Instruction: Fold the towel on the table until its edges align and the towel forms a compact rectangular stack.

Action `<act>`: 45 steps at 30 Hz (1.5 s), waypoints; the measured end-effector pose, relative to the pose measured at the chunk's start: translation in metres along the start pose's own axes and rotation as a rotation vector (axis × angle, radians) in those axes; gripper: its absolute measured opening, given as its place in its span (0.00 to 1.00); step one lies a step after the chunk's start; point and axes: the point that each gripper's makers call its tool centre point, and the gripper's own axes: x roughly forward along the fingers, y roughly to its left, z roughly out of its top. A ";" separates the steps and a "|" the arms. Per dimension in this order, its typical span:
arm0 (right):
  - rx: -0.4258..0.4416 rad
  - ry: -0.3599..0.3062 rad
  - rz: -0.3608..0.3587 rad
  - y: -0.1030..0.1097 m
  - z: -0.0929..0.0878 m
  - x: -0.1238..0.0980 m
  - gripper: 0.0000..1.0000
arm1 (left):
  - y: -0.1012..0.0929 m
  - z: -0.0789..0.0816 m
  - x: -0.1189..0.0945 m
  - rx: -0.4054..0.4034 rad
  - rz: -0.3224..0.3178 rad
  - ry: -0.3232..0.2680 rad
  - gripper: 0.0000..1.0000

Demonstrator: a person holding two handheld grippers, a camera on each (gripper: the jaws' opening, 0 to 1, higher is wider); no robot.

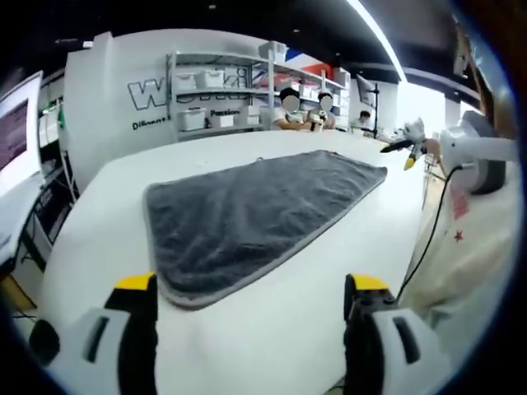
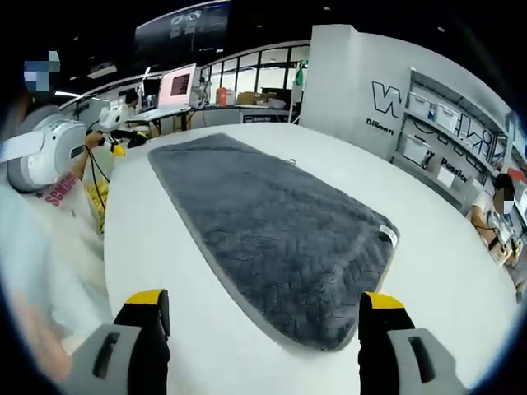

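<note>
A dark grey towel (image 1: 255, 214) lies spread flat in one layer on the white table (image 1: 90, 239). My left gripper (image 1: 251, 288) hovers open just short of the towel's near end, nothing between its yellow-tipped jaws. Held in the air off the table's right side is the right gripper (image 1: 409, 148). In the right gripper view the towel (image 2: 272, 230) stretches away lengthwise, a small white label (image 2: 389, 236) on its right edge. My right gripper (image 2: 263, 300) is open over the near corner, holding nothing. The left gripper (image 2: 119, 136) shows small at the table's far left end.
A person in a white shirt (image 1: 469, 239) (image 2: 41, 247) stands against the table edge, a black cable (image 1: 428, 239) hanging alongside. Shelves with white bins (image 1: 214, 90) and seated people (image 1: 288, 115) are beyond the table. Desks with monitors (image 2: 179, 86) stand further off.
</note>
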 end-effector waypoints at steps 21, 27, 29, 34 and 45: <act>0.033 0.037 -0.061 0.006 -0.029 -0.011 1.00 | 0.000 0.005 -0.009 0.027 0.019 -0.010 0.99; -0.001 0.072 -0.031 0.011 -0.039 -0.007 1.00 | -0.001 -0.001 -0.003 0.027 0.000 0.011 0.99; -0.009 0.080 -0.026 0.013 -0.042 -0.006 1.00 | -0.002 -0.001 -0.002 0.029 -0.009 0.013 0.99; -0.010 0.085 -0.021 0.015 -0.045 -0.004 1.00 | -0.002 -0.001 0.005 0.034 -0.030 0.020 0.99; -0.019 0.085 -0.034 0.016 -0.056 -0.003 1.00 | -0.010 -0.003 0.015 0.064 -0.068 0.052 0.99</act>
